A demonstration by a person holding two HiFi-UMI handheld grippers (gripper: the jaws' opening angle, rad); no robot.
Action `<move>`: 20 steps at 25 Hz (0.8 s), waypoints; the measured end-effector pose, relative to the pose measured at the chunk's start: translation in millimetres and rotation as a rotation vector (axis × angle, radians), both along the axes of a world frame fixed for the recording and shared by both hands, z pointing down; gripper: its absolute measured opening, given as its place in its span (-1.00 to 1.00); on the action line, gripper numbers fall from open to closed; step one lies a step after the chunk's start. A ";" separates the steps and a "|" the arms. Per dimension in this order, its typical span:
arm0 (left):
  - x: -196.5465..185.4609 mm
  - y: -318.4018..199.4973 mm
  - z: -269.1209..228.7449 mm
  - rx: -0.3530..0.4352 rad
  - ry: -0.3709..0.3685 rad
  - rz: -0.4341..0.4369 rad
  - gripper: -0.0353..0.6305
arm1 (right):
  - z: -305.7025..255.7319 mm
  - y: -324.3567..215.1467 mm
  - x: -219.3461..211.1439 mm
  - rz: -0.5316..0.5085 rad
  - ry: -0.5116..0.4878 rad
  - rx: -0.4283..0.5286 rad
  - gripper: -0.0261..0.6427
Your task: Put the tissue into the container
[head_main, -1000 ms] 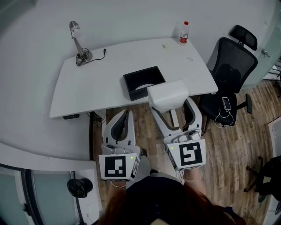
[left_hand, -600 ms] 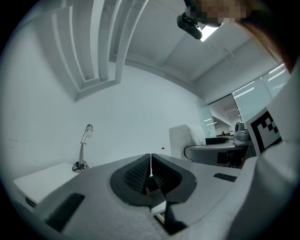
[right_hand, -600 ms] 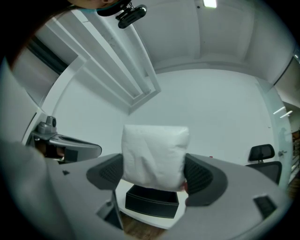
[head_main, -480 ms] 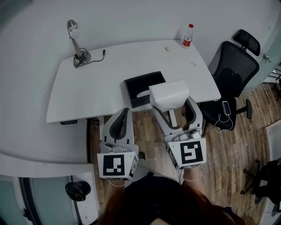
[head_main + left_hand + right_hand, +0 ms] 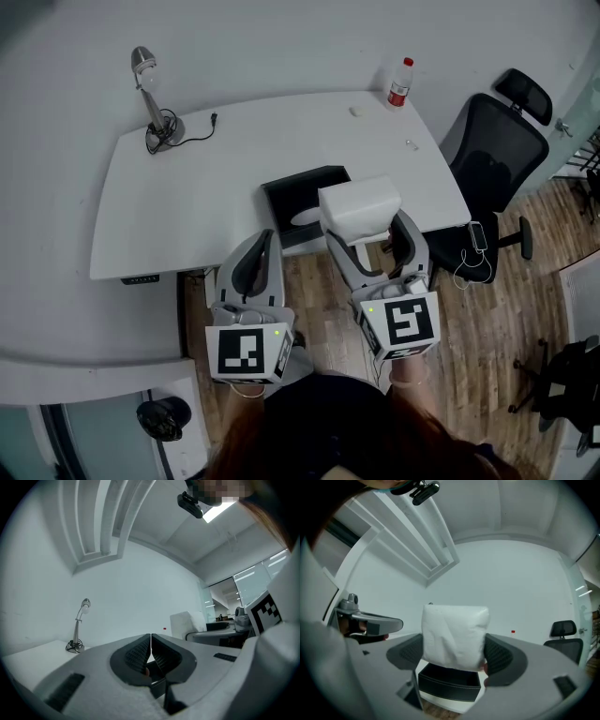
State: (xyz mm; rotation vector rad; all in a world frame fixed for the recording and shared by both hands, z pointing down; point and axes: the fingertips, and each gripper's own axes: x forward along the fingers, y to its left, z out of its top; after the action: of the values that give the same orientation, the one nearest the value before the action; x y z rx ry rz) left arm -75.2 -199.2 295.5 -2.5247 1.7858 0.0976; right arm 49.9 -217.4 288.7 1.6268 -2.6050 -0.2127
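A white tissue pack (image 5: 359, 208) is clamped in my right gripper (image 5: 367, 242), just in front of the table's near edge; the right gripper view shows the pack (image 5: 454, 636) filling the space between the jaws. The black open container (image 5: 300, 202) sits on the white table (image 5: 187, 206) near its front edge, partly hidden by the pack; it appears below the pack as a black box (image 5: 449, 682). My left gripper (image 5: 260, 255) is shut with nothing in it, held over the floor before the table; its pads (image 5: 151, 654) touch.
A desk lamp (image 5: 150, 94) stands at the table's far left. A bottle with a red cap (image 5: 399, 83) stands at the far right. A black office chair (image 5: 487, 169) is to the right of the table. Wooden floor (image 5: 487, 328) lies below.
The view has shifted a little closer to the table. The right gripper with the tissue pack sits slightly nearer the container. The left gripper stays shut.
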 end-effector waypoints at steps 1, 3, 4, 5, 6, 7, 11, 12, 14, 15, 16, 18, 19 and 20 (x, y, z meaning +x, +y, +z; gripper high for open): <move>-1.5 -3.8 0.0 -0.002 0.002 0.002 -0.81 | 1.4 -3.5 -1.4 0.003 0.006 -0.006 0.29; -4.7 -11.1 0.7 -0.005 0.007 0.006 -0.81 | 4.6 -10.3 -4.3 0.006 0.014 -0.019 0.29; -6.4 -14.7 0.8 -0.006 0.010 0.007 -0.81 | 6.2 -13.9 -5.8 0.006 0.018 -0.026 0.29; -8.1 -18.4 0.9 -0.006 0.013 0.009 -0.81 | 7.8 -17.5 -7.5 0.005 0.021 -0.031 0.29; -10.0 -21.7 1.2 -0.006 0.014 0.012 -0.81 | 9.6 -20.9 -9.6 0.004 0.023 -0.037 0.29; -12.0 -24.9 2.0 -0.008 0.015 0.016 -0.81 | 11.7 -24.2 -11.8 0.004 0.024 -0.044 0.29; -18.5 -36.6 5.0 -0.017 0.021 0.028 -0.81 | 21.0 -36.2 -16.4 0.008 0.027 -0.083 0.29; -20.3 -39.6 5.1 -0.019 0.022 0.030 -0.81 | 24.0 -39.3 -17.0 0.010 0.026 -0.094 0.29; -23.7 -45.4 5.7 -0.022 0.025 0.033 -0.81 | 30.0 -45.3 -19.7 0.009 0.031 -0.116 0.29; -25.0 -48.0 5.9 -0.022 0.027 0.034 -0.81 | 33.1 -48.1 -21.4 0.008 0.038 -0.128 0.29; -26.2 -50.4 6.4 -0.024 0.030 0.037 -0.81 | 36.6 -50.8 -22.8 0.007 0.046 -0.140 0.29; -28.8 -54.7 8.5 -0.030 0.034 0.042 -0.81 | 44.6 -55.9 -24.9 0.007 0.062 -0.168 0.29; -30.1 -56.6 9.7 -0.033 0.037 0.044 -0.81 | 48.7 -58.3 -25.6 0.006 0.069 -0.184 0.29; -31.5 -58.4 11.0 -0.036 0.039 0.047 -0.81 | 52.6 -60.4 -26.4 0.004 0.074 -0.202 0.29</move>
State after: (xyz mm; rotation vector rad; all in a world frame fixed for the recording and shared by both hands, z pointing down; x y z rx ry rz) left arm -106.7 -257.5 306.5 -2.6075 1.7584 0.1182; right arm 23.5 -277.8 341.3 1.5266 -2.4765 -0.0081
